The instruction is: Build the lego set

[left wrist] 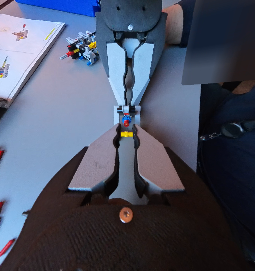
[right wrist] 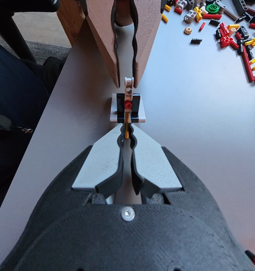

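Two claws nose to nose: left (left wrist: 126, 129) gripping yellow connector (left wrist: 126, 134); right (right wrist: 126, 127) clamping yellow axle (right wrist: 127, 129)

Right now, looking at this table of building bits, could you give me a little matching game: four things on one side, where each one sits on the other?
Things:
1. blue cogwheel
2. booklet
3. green cogwheel
4. yellow rod

Places:
A. in the heap of loose parts
B. lying open on the table
C. pinched between the tips of the grey tongs
D. on the small model, with a red peg at its middle

Pairs: 1-D, 2-B, 3-A, 4-C
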The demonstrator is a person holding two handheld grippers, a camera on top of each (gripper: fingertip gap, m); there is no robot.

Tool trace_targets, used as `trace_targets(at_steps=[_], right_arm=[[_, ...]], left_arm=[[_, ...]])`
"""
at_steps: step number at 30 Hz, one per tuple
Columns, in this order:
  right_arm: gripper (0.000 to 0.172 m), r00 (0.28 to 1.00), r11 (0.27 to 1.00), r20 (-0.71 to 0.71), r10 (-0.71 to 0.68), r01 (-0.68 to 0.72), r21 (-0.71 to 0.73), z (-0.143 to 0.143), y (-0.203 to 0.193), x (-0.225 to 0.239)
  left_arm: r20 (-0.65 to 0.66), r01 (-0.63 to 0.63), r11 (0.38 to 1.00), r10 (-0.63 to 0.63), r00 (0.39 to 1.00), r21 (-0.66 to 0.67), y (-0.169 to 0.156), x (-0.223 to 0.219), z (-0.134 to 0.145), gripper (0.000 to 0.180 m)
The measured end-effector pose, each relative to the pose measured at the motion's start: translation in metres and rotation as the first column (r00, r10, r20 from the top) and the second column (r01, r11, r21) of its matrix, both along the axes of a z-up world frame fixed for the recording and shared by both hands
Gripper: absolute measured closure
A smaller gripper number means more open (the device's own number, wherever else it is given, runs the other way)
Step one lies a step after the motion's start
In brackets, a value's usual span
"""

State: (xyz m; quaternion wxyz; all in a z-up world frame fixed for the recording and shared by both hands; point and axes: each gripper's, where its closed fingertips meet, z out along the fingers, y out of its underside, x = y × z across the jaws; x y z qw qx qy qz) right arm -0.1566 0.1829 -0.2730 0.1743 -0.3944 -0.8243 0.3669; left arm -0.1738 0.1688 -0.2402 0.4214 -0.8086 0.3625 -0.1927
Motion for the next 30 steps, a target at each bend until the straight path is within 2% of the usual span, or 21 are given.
trace_targets(at_steps=[3, 11, 14, 17, 23, 30], right_arm=[[0.171, 1.0, 1.0, 0.003, 0.004, -0.004, -0.004, 0.0, 0.0, 0.0], [0.171, 1.0, 1.0, 0.011, 0.004, -0.003, -0.005, 0.0, -0.001, 0.001], [0.171, 1.0, 1.0, 0.012, 0.001, -0.001, -0.001, 0.0, -0.001, 0.001], [0.171, 1.0, 1.0, 0.018, 0.006, -0.006, -0.007, 0.0, -0.002, 0.001], [0.171, 1.0, 1.0, 0.024, 0.013, -0.013, -0.02, 0.0, -0.003, 0.001], [0.171, 0.999, 0.999, 0.025, 0.025, -0.025, -0.02, 0.0, -0.005, 0.0]], left_arm=[[-0.023, 0.022, 0.999, -0.023, 0.999, -0.024, 0.002, 0.003, -0.002, 0.175], [-0.03, 0.032, 0.999, -0.033, 0.999, -0.042, 0.002, 0.003, -0.007, 0.176], [-0.03, 0.017, 0.998, -0.019, 0.999, -0.067, -0.001, 0.002, -0.014, 0.177], [-0.09, 0.015, 0.996, -0.024, 0.996, -0.093, -0.003, 0.0, -0.027, 0.177], [-0.062, 0.016, 0.996, -0.021, 0.998, -0.083, -0.001, -0.001, -0.023, 0.177], [-0.108, 0.024, 0.995, -0.035, 0.994, -0.1, -0.004, 0.0, -0.03, 0.178]])
